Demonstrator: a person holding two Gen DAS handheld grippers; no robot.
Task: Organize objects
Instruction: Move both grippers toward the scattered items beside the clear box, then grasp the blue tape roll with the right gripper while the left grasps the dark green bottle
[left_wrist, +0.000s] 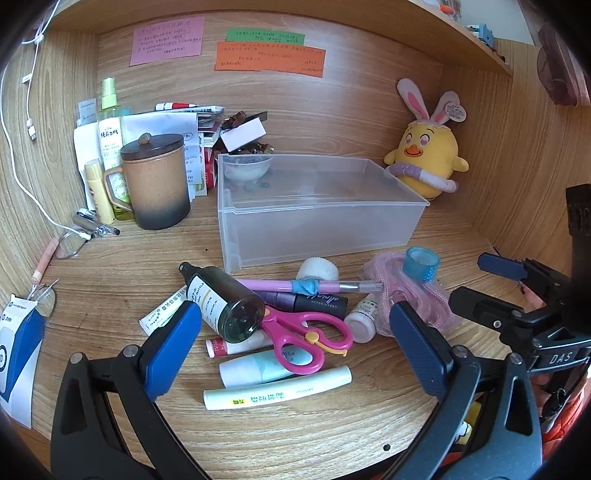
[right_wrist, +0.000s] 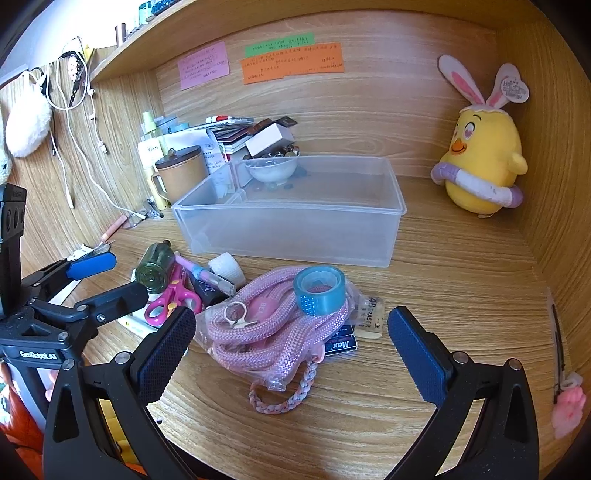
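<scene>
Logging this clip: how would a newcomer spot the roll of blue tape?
Start at the translucent plastic bin mid-desk. In front of it lies a bagged pink rope; the blue tape roll sits on top, the only blue ring in the clutter.

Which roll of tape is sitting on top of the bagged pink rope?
The blue translucent tape roll rests on the bagged pink rope. The white tape roll lies on the desk behind it.

the handwriting on the pink note (left_wrist: 166, 40) at 11 o'clock is too small to read. the blue-and-white box (left_wrist: 18, 347) at 9 o'clock is cut off by the frame edge. the eraser (right_wrist: 371, 317) lies partly hidden under the bagged pink rope (right_wrist: 273, 332).
</scene>
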